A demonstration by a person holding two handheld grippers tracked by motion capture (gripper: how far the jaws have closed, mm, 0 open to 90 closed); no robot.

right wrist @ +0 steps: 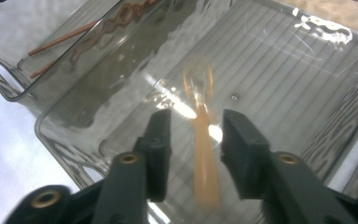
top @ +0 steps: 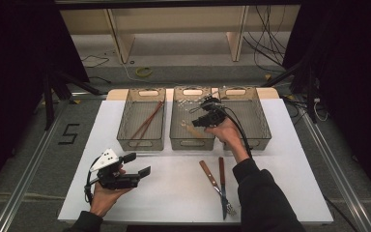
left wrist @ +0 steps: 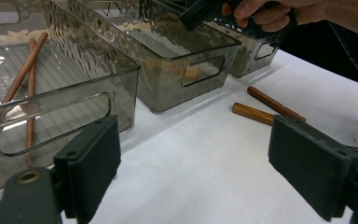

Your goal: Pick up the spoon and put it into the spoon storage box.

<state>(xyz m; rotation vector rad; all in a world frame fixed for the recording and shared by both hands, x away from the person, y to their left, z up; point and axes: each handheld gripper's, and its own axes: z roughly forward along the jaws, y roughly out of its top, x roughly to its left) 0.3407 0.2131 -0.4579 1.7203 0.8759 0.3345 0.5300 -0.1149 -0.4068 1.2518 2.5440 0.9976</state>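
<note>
Spoon [right wrist: 202, 140], pale wood, lies on the ribbed floor of the middle bin [top: 178, 140], bowl end pointing away from the right gripper [right wrist: 196, 140] that hangs just above it. Its jaws stand apart on either side of the handle with daylight between pads and wood, so nothing is gripped; to my eye the spoon is dropped off, and the slight blur on it suggests it is barely settled. The right hand [top: 225, 131] holds that gripper tipped down over the bin's near end, which keeps a drop short and inside the walls.

The sorting seems to go by kind. The left bin [top: 125, 137] holds a pair of chopsticks [top: 147, 121] laid lengthwise, and the right bin [top: 265, 130] beside the middle one shows nothing I can make out. All three sit touching in a row at the far side of the table [top: 174, 193], handles toward the person, within easy reach.

Nearer the person, a fork [top: 215, 183] and a knife [top: 223, 186] with wooden handles lie side by side on the white surface, not yet sorted and probably next.

The left gripper [top: 137, 164] rests low over the table at the near left, well apart from everything, jaws spread wide and empty, likely idle while the other works.
</note>
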